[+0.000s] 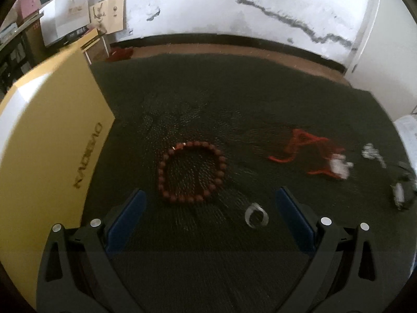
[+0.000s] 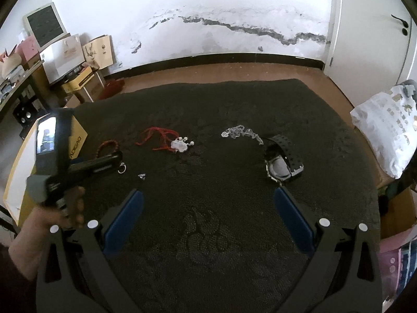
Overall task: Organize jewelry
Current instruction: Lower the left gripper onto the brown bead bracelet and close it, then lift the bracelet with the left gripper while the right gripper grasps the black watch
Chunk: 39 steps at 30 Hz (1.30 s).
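Dark-beaded bracelet (image 1: 191, 172) lies loose on the black cloth (image 1: 234, 99) beside a yellow box (image 1: 52, 135), framed by the left gripper (image 1: 208, 200), jaws spread for a pickup; right gripper (image 2: 208, 203) equally spread, empty.

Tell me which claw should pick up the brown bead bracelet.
Left. The bead bracelet lies just ahead of the open left claw, near its left finger. The open right claw faces bare cloth, with the watch nearest.
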Motion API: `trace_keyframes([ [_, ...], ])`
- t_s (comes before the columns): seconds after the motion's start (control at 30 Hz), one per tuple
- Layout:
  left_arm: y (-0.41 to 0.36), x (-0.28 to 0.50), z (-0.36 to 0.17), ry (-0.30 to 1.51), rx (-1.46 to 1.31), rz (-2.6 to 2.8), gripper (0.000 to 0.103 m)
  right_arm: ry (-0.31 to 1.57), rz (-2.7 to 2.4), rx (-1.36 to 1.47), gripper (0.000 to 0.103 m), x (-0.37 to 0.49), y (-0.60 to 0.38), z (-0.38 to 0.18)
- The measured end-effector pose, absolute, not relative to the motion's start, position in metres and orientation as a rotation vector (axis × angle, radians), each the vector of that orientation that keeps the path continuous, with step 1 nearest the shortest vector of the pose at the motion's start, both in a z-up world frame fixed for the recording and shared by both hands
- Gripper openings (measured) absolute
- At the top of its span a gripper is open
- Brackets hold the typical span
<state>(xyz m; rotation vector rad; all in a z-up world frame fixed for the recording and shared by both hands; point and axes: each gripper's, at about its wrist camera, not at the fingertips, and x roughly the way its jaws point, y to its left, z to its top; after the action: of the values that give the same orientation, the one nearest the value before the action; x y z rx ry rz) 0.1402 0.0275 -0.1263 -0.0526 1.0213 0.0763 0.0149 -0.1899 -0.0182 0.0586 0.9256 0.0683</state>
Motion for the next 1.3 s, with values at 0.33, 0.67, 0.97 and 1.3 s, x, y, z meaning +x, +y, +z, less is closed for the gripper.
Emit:
trace_keyframes([
  [0.33,0.034,0.156,-0.142,1.011,-0.03,0.091,0.097,0.938,0.089,0.065,0.097,0.021,-0.188,-0.022],
  [0.67,0.021,0.159,-0.138,0.992,0.0,0.075,0.07,0.939,0.069,0.059,0.097,0.02,-0.19,-0.024],
  [0.97,-0.002,0.146,-0.134,0.961,0.11,0.044,0.015,0.947,0.05,0.036,0.097,0.02,-0.19,-0.029],
  [1.3,0.009,0.138,-0.113,0.945,0.1,0.055,0.007,0.943,0.02,0.028,0.097,0.023,-0.195,-0.031],
])
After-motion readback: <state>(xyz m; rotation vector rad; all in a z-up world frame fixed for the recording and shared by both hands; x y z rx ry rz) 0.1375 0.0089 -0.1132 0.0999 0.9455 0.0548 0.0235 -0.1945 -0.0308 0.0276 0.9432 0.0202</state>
